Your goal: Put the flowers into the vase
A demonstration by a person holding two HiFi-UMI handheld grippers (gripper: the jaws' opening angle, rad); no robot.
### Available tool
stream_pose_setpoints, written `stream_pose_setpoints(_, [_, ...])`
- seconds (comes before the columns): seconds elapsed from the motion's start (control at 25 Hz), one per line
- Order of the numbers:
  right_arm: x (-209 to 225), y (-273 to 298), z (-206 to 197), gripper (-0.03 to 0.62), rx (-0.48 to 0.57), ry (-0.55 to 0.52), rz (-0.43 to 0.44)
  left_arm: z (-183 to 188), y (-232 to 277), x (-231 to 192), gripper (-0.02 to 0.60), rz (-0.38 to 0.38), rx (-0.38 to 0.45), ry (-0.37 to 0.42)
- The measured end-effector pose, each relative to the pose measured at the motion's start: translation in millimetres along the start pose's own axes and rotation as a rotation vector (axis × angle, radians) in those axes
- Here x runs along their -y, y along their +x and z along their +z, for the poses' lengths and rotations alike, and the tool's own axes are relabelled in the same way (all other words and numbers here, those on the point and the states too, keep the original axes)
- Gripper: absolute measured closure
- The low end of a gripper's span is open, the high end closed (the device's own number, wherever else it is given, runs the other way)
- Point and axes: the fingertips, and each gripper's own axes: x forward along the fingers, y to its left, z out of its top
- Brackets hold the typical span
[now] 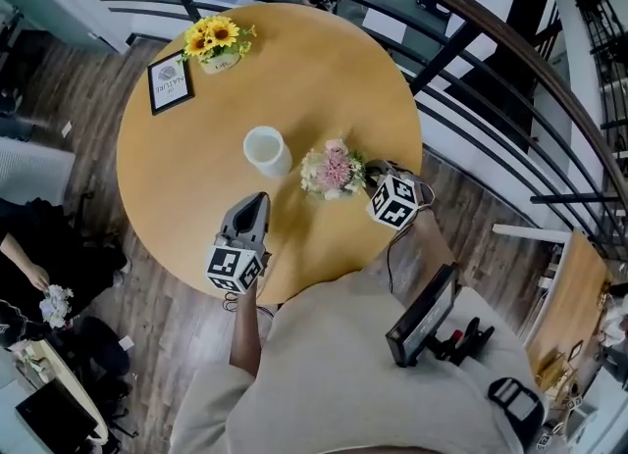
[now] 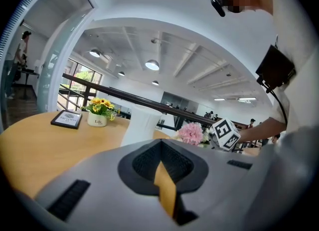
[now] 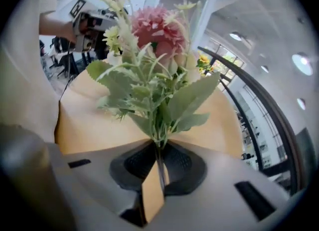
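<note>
A bunch of pink and cream flowers (image 1: 332, 170) with green leaves is held by its stems in my right gripper (image 1: 370, 180), just above the round wooden table (image 1: 324, 70). In the right gripper view the stems (image 3: 158, 147) are pinched between the jaws of my right gripper (image 3: 158, 161), and the blooms (image 3: 157, 30) stand up in front. The white vase (image 1: 267, 151) stands upright left of the bunch, apart from it. My left gripper (image 1: 257, 201) hovers near the table's front edge, jaws together and empty. The left gripper view shows the vase (image 2: 141, 125) and the flowers (image 2: 191, 132) ahead.
A small pot of yellow sunflowers (image 1: 218, 42) and a framed card (image 1: 169, 81) stand at the table's far left. A dark curved railing (image 1: 461, 60) runs behind the table. A person's hand with white flowers (image 1: 54, 303) is at the left edge.
</note>
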Motion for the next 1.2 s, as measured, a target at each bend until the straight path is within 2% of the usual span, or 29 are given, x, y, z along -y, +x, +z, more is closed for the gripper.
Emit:
stream_pose_setpoints(0.16, [27.0,-36.3,20.8,0.545,0.244,0.314,-0.046,3.6,-1.2,10.4,0.575,-0.024,0.015,0.013])
stream_pose_setpoints(0.28, [48.6,-67.5,36.1,0.546,0.490,0.603,-0.019,6.3,-2.9,17.8,0.575,-0.035,0.026,0.024])
stream_pose_setpoints(0.32, [54.0,-76.0,39.5,0.546,0.555,0.677,-0.007,7.2,-3.9,19.7,0.575,-0.036,0.030,0.027])
stream_pose_setpoints(0.4, [60.3,-85.2,42.5,0.548,0.623,0.756,0.001,8.5,-6.5,21.6,0.575,-0.036,0.034,0.032])
stream_pose_setpoints(0.52, [60.7,-84.4,48.5,0.548,0.640,0.766,0.006,10.1,-11.0,20.8,0.575,-0.024,0.041,0.037])
stream_pose_setpoints(0.64, [63.5,-88.8,72.0,0.548,0.688,0.747,0.013,12.0,-17.3,17.4,0.575,-0.005,0.050,0.039])
stream_pose_setpoints(0.8, [85.6,-138.1,151.8,0.548,0.903,0.662,0.029,15.9,-29.5,6.7,0.575,0.037,0.064,0.037])
stream_pose_setpoints(0.96, [99.3,-211.8,244.3,0.548,1.152,0.510,0.057,18.1,-42.9,-4.9,0.575,0.089,0.084,0.028])
stream_pose_setpoints(1.04, [97.0,-229.6,273.5,0.548,1.214,0.447,0.075,17.3,-48.0,-10.1,0.575,0.115,0.092,0.023])
stream_pose_setpoints(1.2, [87.3,-225.4,302.0,0.548,1.256,0.389,0.131,15.9,-61.7,-21.6,0.575,0.165,0.101,0.017])
